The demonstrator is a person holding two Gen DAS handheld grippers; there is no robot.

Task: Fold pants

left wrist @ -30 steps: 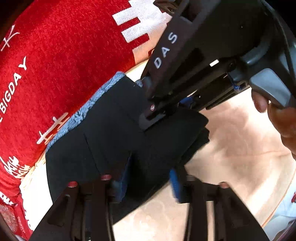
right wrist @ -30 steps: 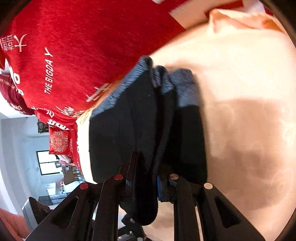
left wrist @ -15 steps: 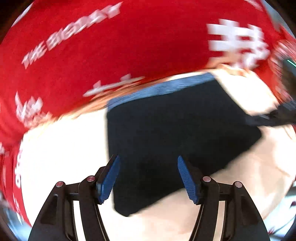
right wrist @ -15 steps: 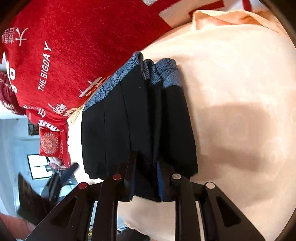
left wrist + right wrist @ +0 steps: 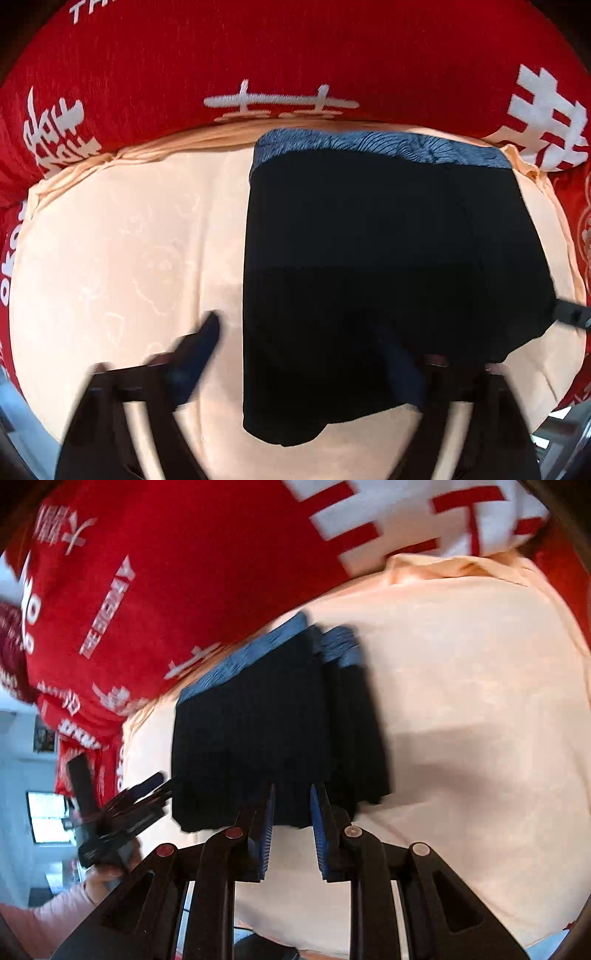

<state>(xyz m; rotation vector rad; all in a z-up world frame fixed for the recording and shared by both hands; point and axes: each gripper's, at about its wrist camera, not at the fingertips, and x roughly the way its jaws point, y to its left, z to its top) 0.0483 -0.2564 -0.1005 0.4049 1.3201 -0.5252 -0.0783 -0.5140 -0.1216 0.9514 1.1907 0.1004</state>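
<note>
Judging by how the black pants point(image 5: 388, 266) lie in a flat folded stack on the peach sheet point(image 5: 122, 258), blue waistband toward the red blanket point(image 5: 258, 55), I read them as soft, light and limp, best pinched at a folded edge. My left gripper point(image 5: 299, 365) is opening wide over the near edge, clamping nothing; my right gripper point(image 5: 291, 827) stands narrowly parted at the near hem, and I cannot tell whether cloth is pinched.
</note>
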